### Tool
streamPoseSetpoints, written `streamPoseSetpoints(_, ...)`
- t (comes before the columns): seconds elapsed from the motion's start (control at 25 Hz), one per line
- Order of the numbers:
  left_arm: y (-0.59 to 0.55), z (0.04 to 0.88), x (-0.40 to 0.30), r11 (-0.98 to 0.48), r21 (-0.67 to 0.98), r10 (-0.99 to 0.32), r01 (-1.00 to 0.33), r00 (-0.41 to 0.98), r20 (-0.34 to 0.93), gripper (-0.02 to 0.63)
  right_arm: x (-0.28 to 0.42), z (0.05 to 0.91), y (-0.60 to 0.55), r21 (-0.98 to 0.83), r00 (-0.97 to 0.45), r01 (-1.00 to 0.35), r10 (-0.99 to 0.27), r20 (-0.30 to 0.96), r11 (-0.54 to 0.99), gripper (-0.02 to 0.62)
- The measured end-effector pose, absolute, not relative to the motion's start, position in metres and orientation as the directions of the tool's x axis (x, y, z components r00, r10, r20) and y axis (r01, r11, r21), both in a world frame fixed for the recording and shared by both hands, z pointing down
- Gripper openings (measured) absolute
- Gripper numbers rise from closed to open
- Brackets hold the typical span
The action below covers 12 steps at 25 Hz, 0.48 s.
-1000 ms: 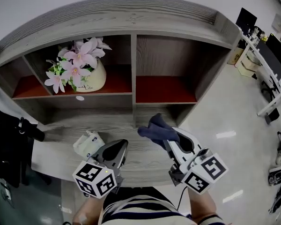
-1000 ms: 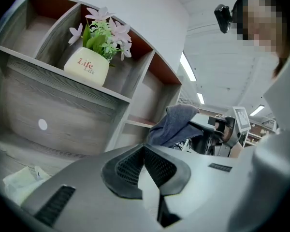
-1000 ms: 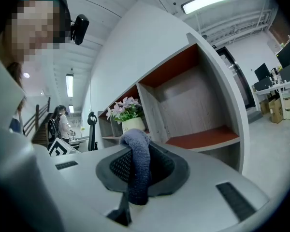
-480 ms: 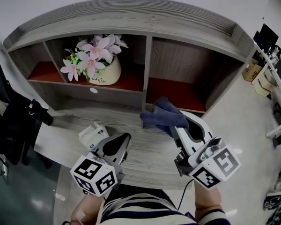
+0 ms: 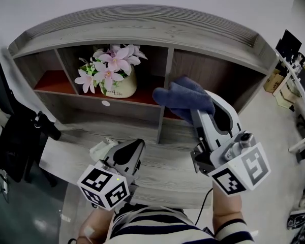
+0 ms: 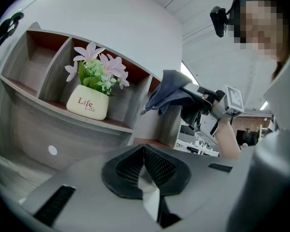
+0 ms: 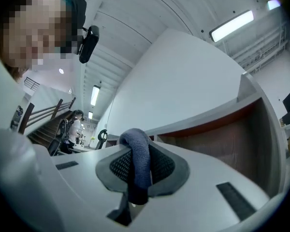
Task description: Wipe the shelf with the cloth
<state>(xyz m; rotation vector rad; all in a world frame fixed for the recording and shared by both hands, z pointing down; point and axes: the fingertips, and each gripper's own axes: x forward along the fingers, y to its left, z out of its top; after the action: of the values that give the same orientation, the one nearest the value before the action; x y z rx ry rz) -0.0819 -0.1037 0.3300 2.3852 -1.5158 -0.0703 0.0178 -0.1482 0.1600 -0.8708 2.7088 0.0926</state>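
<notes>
right claw (image 5: 195, 117) clenched on the cloth (image 5: 183, 97) – the right gripper view shows a dark blue fold pinched between both jaws, the rest bunched and flopping past the tips. it's gripped by one edge, i'd say so a loose pad hangs out front to rub with.

cloth sits up at the mouth of the right compartment (image 5: 213, 78) of the shelf (image 5: 142, 20), just beside the middle divider (image 5: 166, 80). from the left gripper view it looks apart from the wood, but contact can't be settled. judgement: approach step, wiping not begun yet.

left claw (image 5: 138, 145) closed on nothing – jaws meet with no gap in its own view. it hangs low over the worktop (image 5: 162, 164), near a small white packet (image 5: 102, 147), probably parked there to keep out of the right arm's way.

flower pot (image 5: 121, 87) with pink flowers (image 5: 111, 64) stands in the left compartment on the red floor, well clear of the cloth, so the right bay is free to wipe first. next move likely needs the cloth pushed in and down onto the red floor; risk is the loose end snagging on the divider.
</notes>
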Motion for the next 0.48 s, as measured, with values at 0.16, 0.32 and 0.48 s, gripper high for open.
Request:
streamPoseSetpoints(0.16,-0.108,0.325,-0.086,-0.402,0.279,-0.889,-0.872,0.445,0.110,0.017,0.012,0.141,-0.157,-0.009,-0.738,-0.614,-0.578,-0.349,0.789,0.054)
streamPoseSetpoints(0.32,-0.113,0.325,-0.093,-0.399,0.285,-0.892,-0.871,0.441,0.099,0.017,0.012,0.121,-0.165,-0.019,-0.692,-0.641,-0.589,-0.417,0.767,0.054)
streamPoseSetpoints(0.48,-0.116,0.327,-0.097,-0.393,0.300,-0.895,-0.869,0.436,0.090,0.017,0.005,0.117,-0.178,0.002,-0.655,-0.680,-0.607,-0.451,0.733,0.054)
